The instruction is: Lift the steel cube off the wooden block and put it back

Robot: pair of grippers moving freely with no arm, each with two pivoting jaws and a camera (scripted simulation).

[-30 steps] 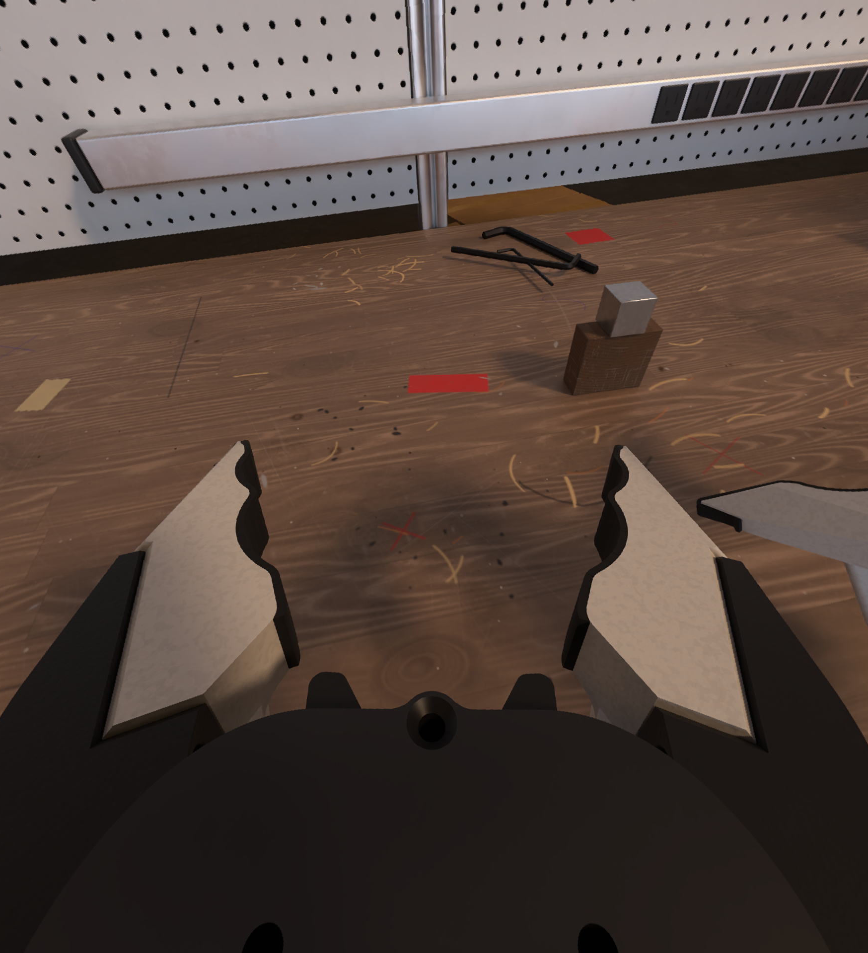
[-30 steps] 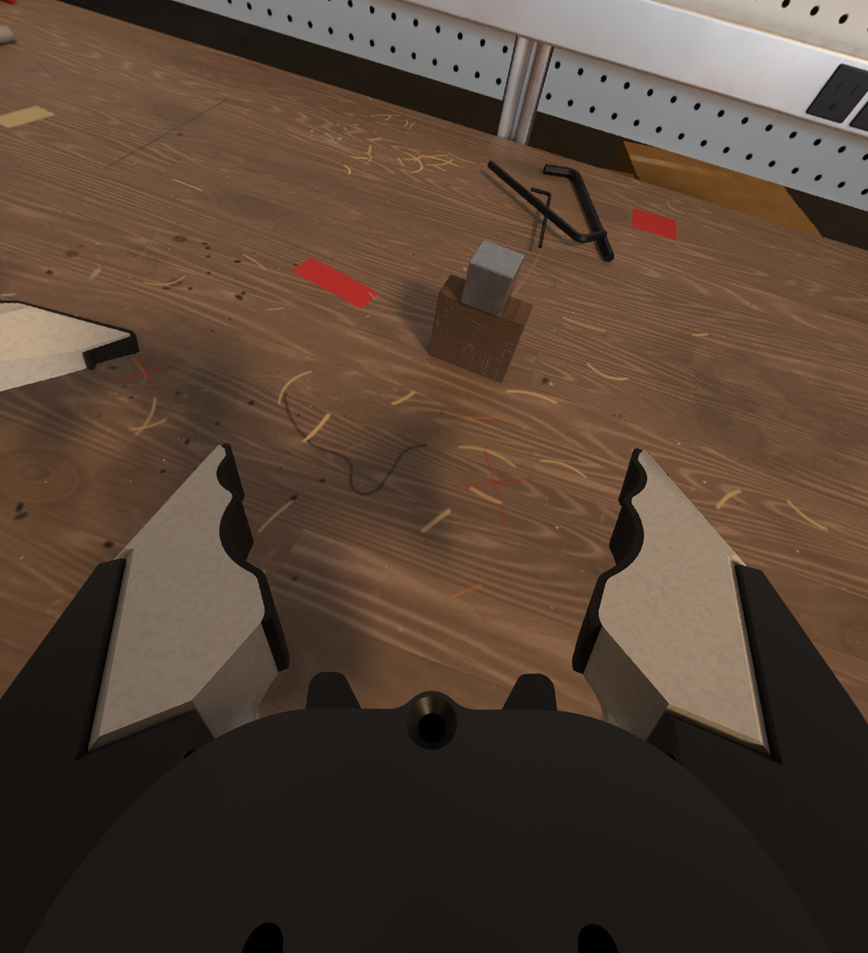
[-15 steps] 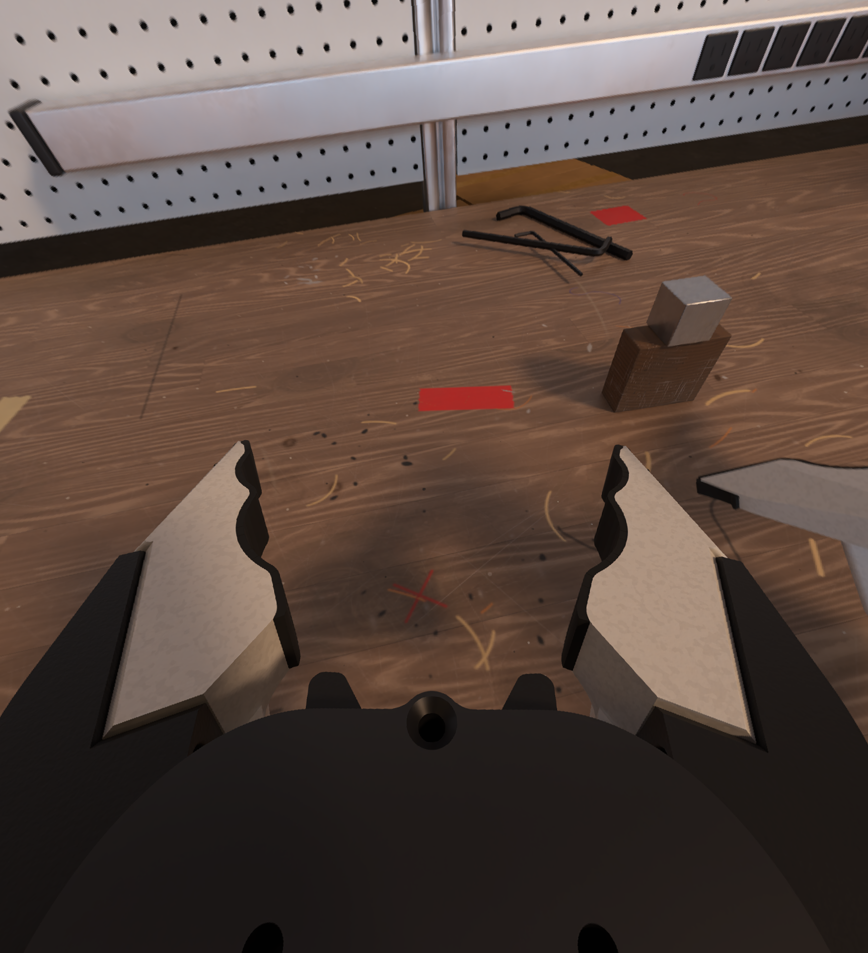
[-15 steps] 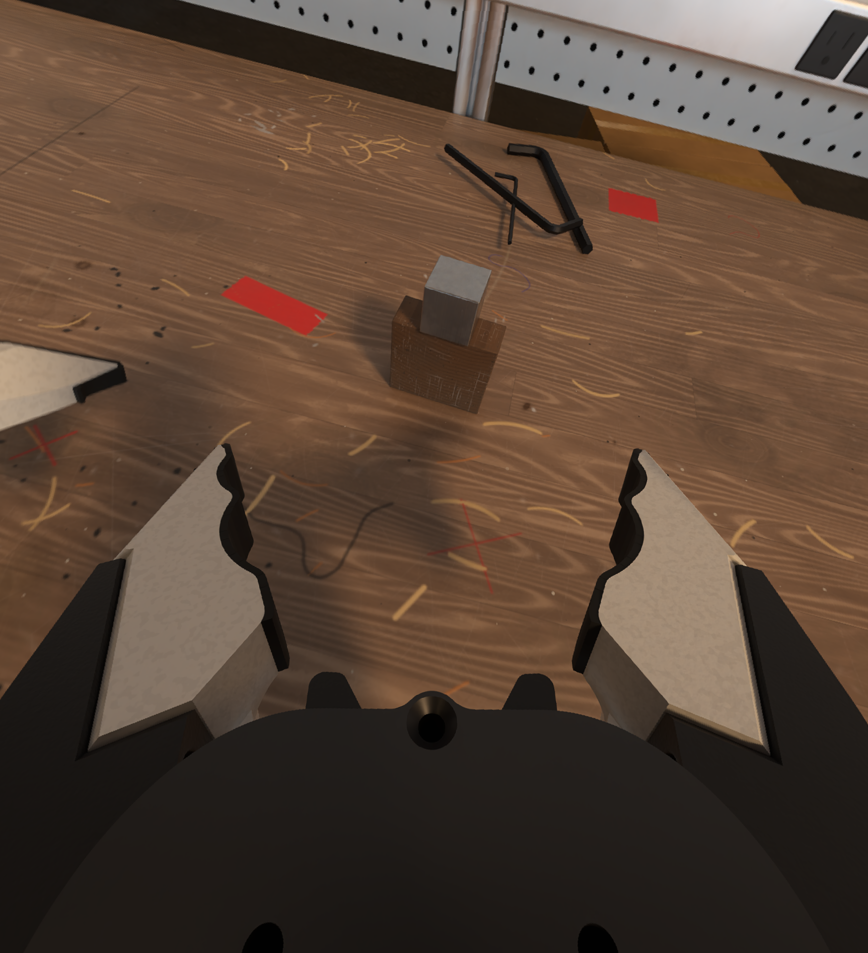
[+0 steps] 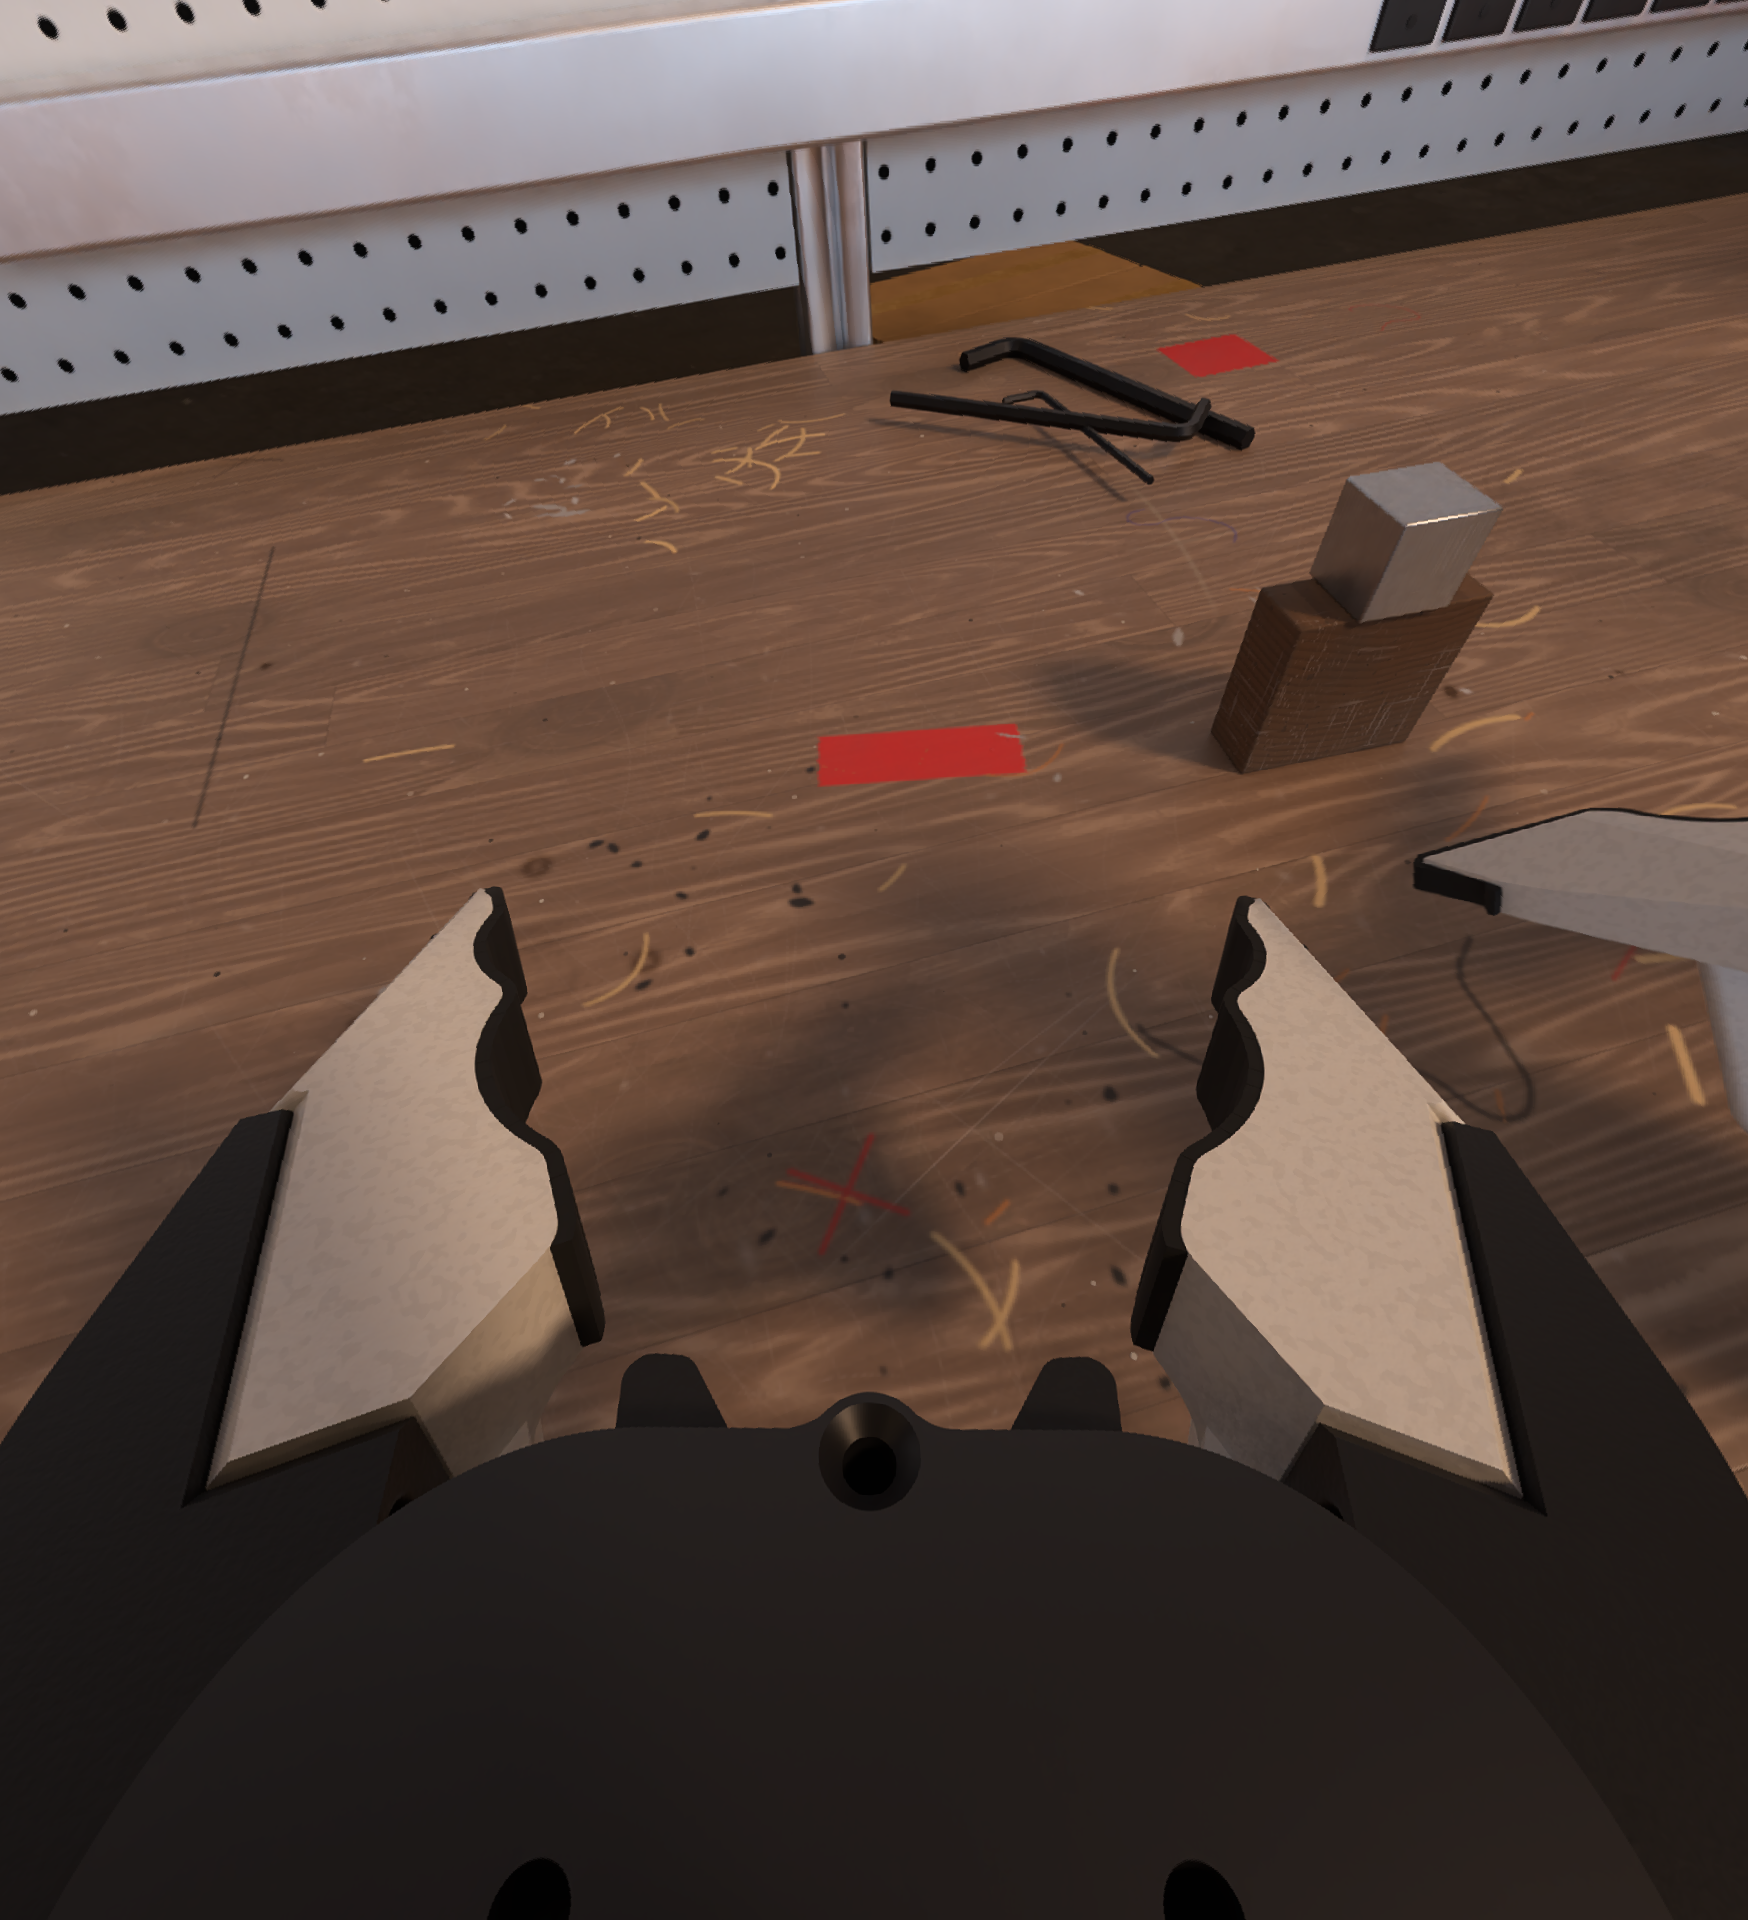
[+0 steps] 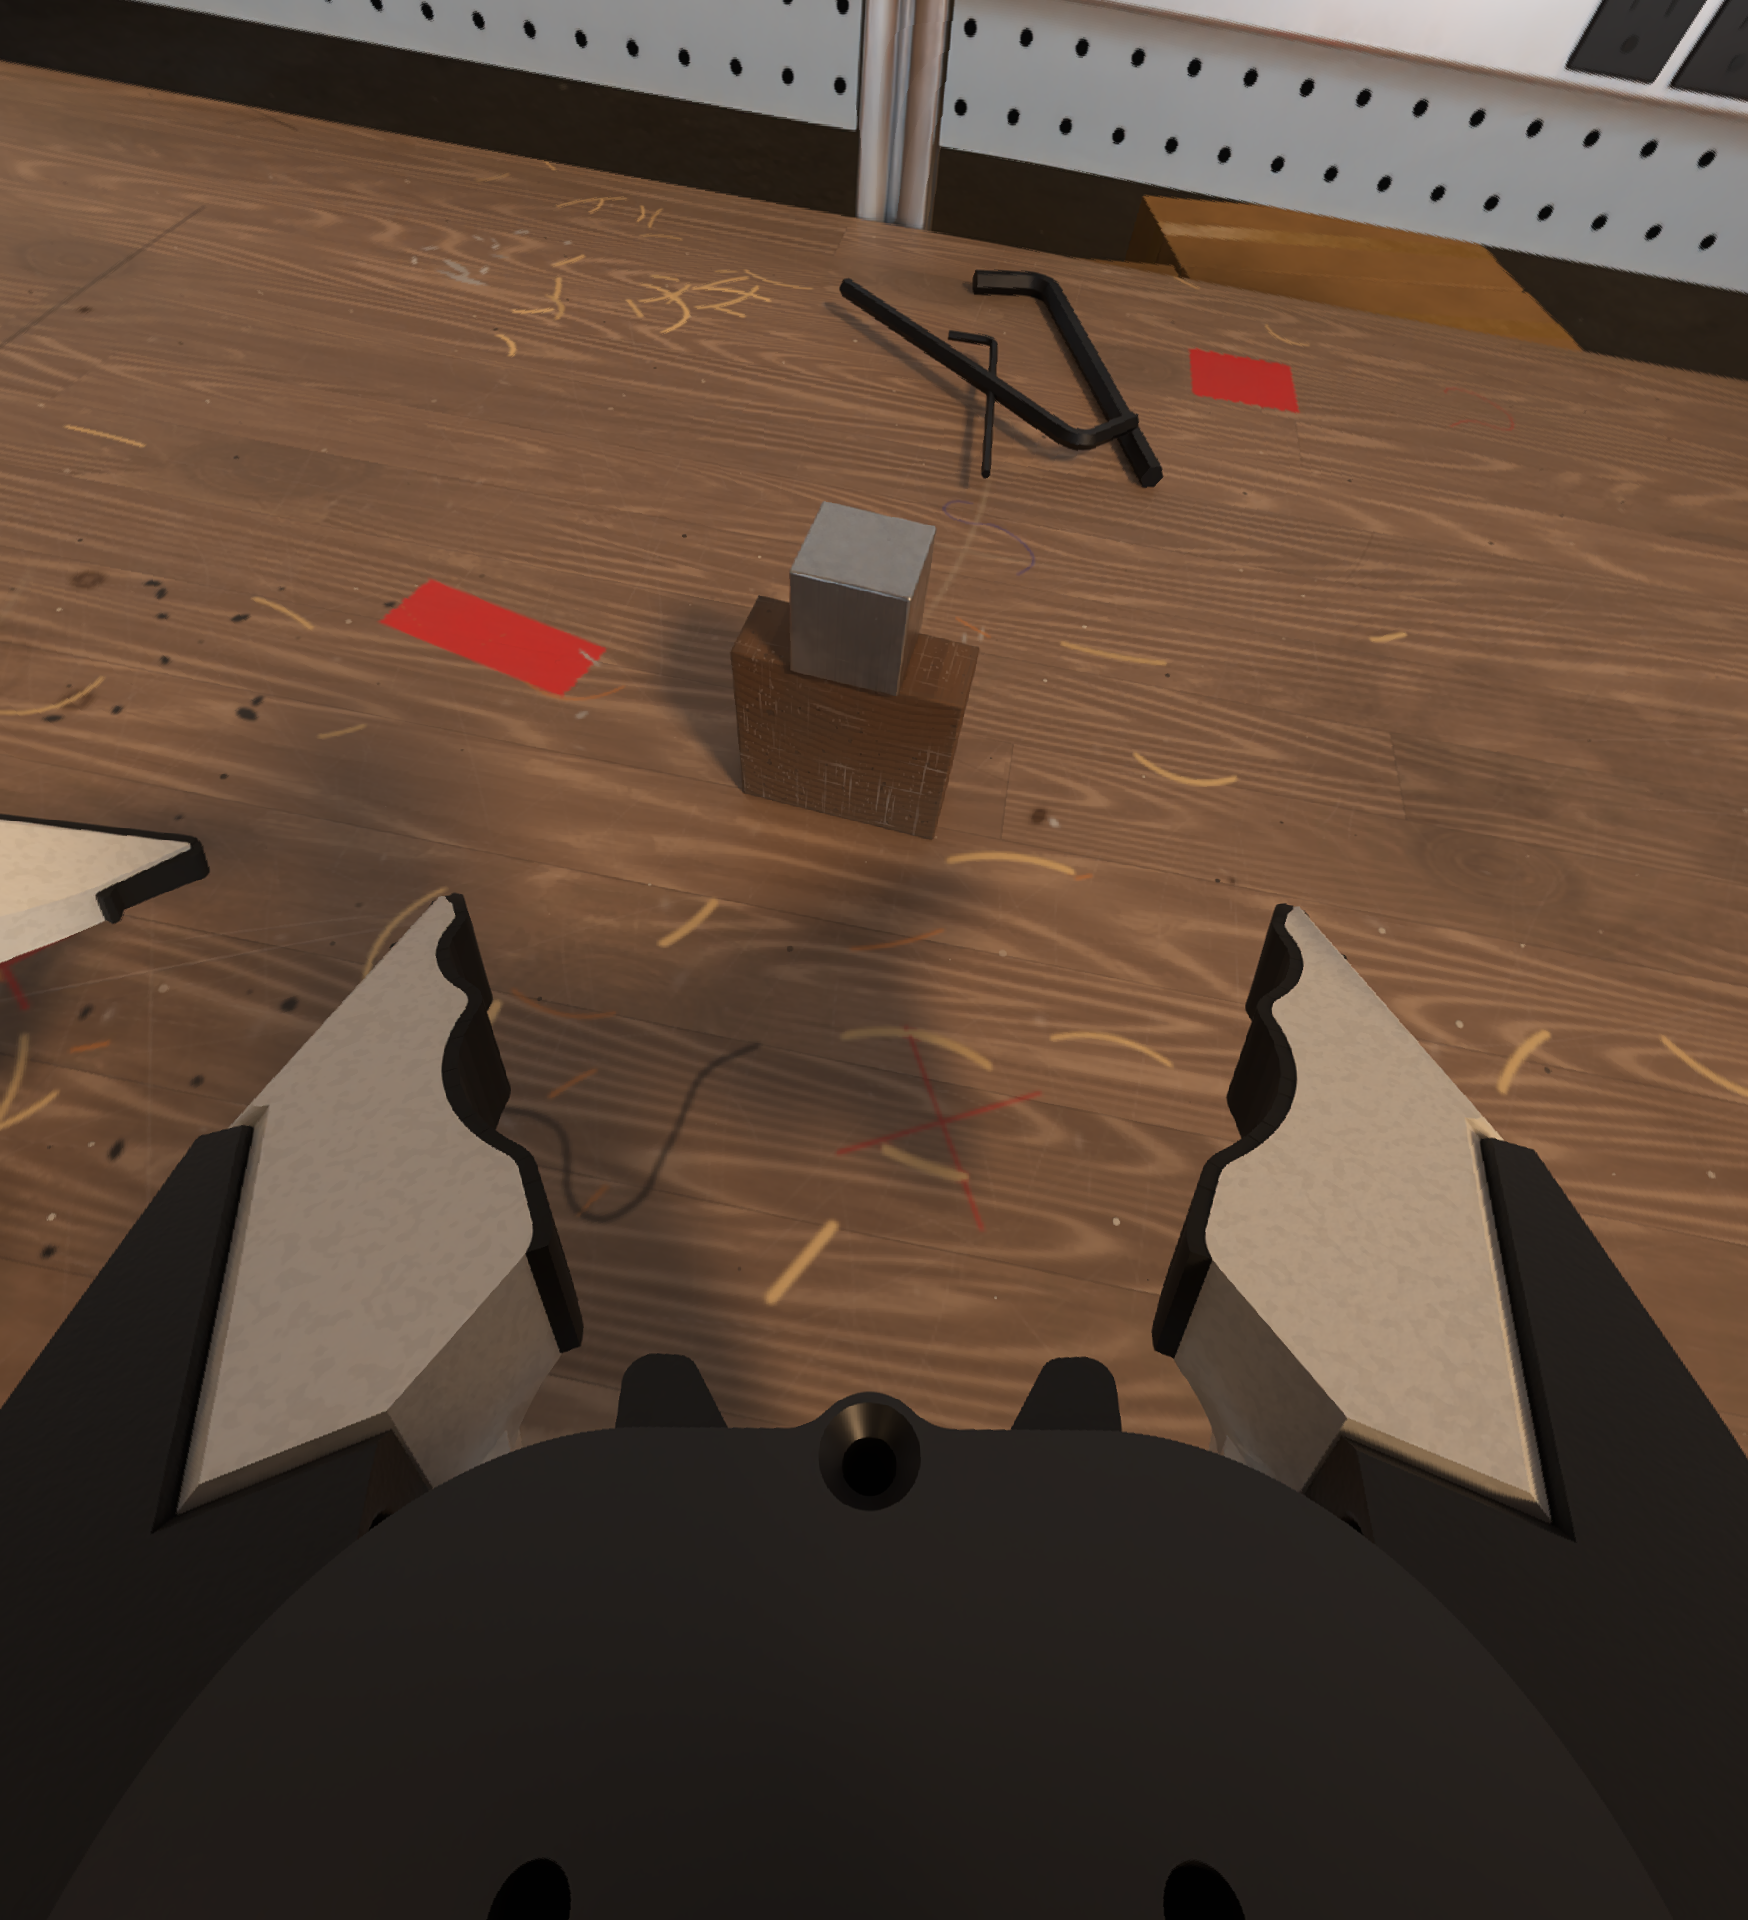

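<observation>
A small steel cube [image 6: 857,594] sits on top of a dark wooden block [image 6: 849,746] on the wooden bench. In the left wrist view the cube [image 5: 1402,540] and block [image 5: 1343,684] stand ahead to the right. My right gripper [image 6: 870,914] is open and empty, with the block straight ahead of it and a gap between. My left gripper [image 5: 870,904] is open and empty, to the left of the block. One finger of the other gripper shows at the edge of each view [image 5: 1618,894] [image 6: 49,883].
Black hex keys [image 6: 1036,374] lie behind the block. Red tape patches [image 6: 491,634] [image 6: 1244,379] lie on the bench among wood shavings and a thin black wire [image 6: 641,1143]. A pegboard wall [image 5: 434,281] with a metal post [image 5: 830,244] closes the back.
Both grippers have moved forward toward the back wall. The block and cube now look larger and nearer in both views. Both stay open.
</observation>
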